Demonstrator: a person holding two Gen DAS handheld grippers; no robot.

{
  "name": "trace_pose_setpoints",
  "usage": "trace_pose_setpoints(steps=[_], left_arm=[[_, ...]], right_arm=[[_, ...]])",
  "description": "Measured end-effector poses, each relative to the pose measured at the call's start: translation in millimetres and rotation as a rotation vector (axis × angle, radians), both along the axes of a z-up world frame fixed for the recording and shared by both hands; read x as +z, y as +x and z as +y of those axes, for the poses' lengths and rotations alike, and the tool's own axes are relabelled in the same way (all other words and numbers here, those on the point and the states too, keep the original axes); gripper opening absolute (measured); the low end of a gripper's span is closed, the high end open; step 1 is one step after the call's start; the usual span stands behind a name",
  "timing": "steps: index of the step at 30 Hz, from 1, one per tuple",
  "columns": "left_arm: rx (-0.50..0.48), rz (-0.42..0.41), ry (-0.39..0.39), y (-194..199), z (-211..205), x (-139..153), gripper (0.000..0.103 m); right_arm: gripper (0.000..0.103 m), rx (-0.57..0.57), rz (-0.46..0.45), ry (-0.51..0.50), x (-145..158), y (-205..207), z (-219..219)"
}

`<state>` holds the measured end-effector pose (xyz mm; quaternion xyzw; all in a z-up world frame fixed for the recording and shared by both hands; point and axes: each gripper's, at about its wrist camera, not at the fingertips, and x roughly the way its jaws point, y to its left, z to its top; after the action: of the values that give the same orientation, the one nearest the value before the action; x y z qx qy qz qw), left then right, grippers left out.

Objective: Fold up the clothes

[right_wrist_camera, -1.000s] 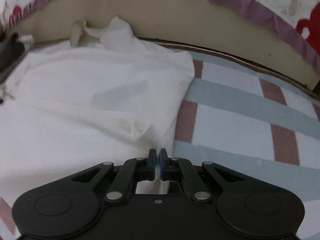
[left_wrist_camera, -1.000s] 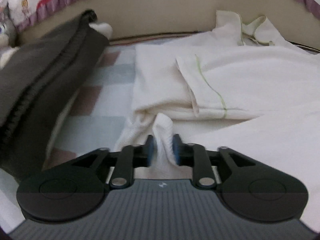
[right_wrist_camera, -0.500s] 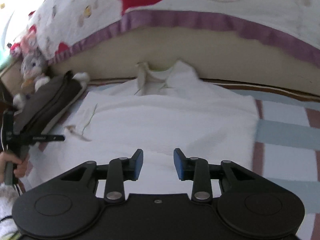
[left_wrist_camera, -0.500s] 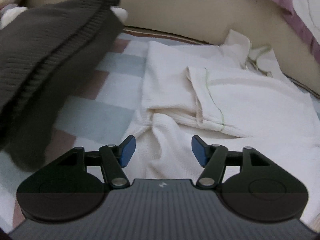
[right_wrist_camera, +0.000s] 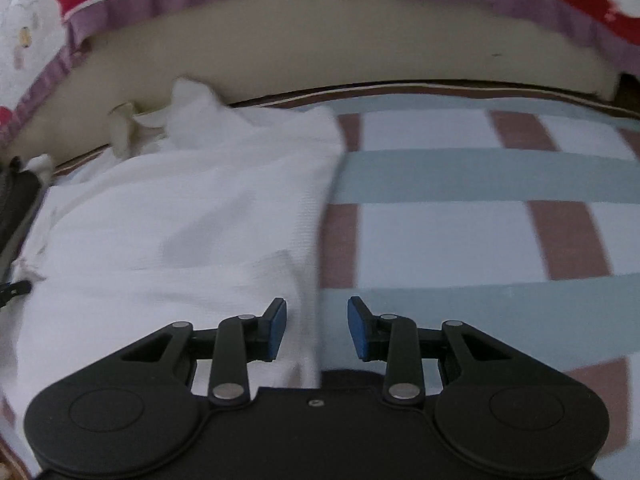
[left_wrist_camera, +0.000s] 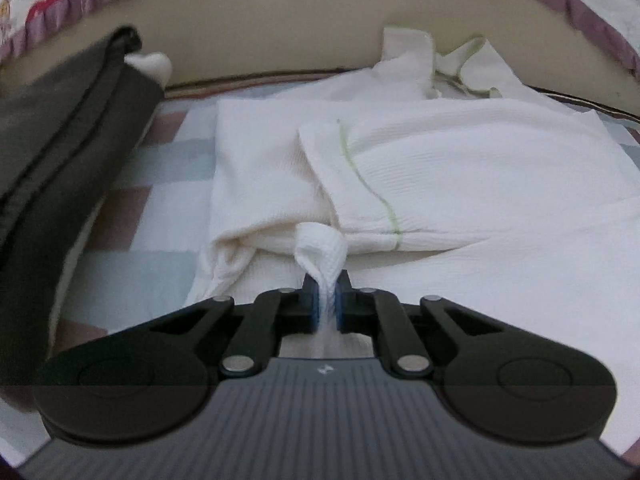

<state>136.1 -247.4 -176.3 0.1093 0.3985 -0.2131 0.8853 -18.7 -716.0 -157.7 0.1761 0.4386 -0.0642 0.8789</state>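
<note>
White ribbed knit garment (left_wrist_camera: 460, 168) lies spread on the checked bedspread (left_wrist_camera: 160, 184), its neck end bunched against the beige mattress edge (left_wrist_camera: 280, 32) at the far side; one sleeve with a pale green seam line is folded in across the body, so I read the fold as partly made. My left gripper (left_wrist_camera: 329, 304) has its blue pads pinched together on a raised tuck of the white fabric near the lower left of the garment; the cloth stands up in a small loop above the pads, which tells me the grip is firm enough to lift or drag that edge. My right gripper (right_wrist_camera: 316, 328) has its jaws apart, straddling the garment's right edge (right_wrist_camera: 312, 280) where it meets the bedspread, nothing clamped yet; I judge it is lined up to take the matching corner. A dark grey knitted garment (left_wrist_camera: 60, 152) lies heaped just left of the white one, apart from it.
</note>
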Motion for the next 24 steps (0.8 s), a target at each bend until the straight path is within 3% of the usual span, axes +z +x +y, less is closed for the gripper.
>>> trace_pose_setpoints(steps=[5, 6, 7, 9, 14, 15, 18, 21, 24], left_arm=[[0.021, -0.013, -0.064, -9.5, 11.3, 16.6, 0.007], [0.032, -0.012, -0.080, -11.0, 14.4, 20.2, 0.007], [0.049, -0.008, -0.095, -13.4, 18.0, 24.9, 0.007], [0.075, 0.007, -0.151, -23.7, 29.3, 39.8, 0.007], [0.110, 0.057, -0.311, -72.8, 77.1, 89.9, 0.007], [0.111, 0.064, -0.288, -85.2, 86.8, 96.4, 0.007], [0.045, 0.118, -0.146, -121.8, 100.4, 105.2, 0.007], [-0.020, 0.261, -0.057, -146.8, 99.0, 88.3, 0.007], [-0.038, 0.361, 0.008, -162.7, 94.1, 64.5, 0.009]], right_arm=[[0.041, 0.081, -0.059, -0.011, -5.8, 10.3, 12.0], [0.032, 0.105, -0.065, -0.021, -9.1, 11.7, 14.5], [0.005, 0.147, -0.081, -0.037, -6.3, 8.9, 19.1], [0.005, 0.231, -0.113, -0.070, 0.1, 3.0, 28.5], [0.004, 0.344, -0.241, -0.014, 76.7, -51.4, 44.0], [0.005, 0.366, -0.253, 0.007, 89.9, -64.5, 44.6], [0.004, 0.477, -0.149, 0.067, 109.9, -96.3, 46.2], [0.005, 0.550, 0.128, 0.083, 98.2, -101.1, 57.4], [0.006, 0.605, 0.314, 0.014, 75.8, -97.9, 73.5]])
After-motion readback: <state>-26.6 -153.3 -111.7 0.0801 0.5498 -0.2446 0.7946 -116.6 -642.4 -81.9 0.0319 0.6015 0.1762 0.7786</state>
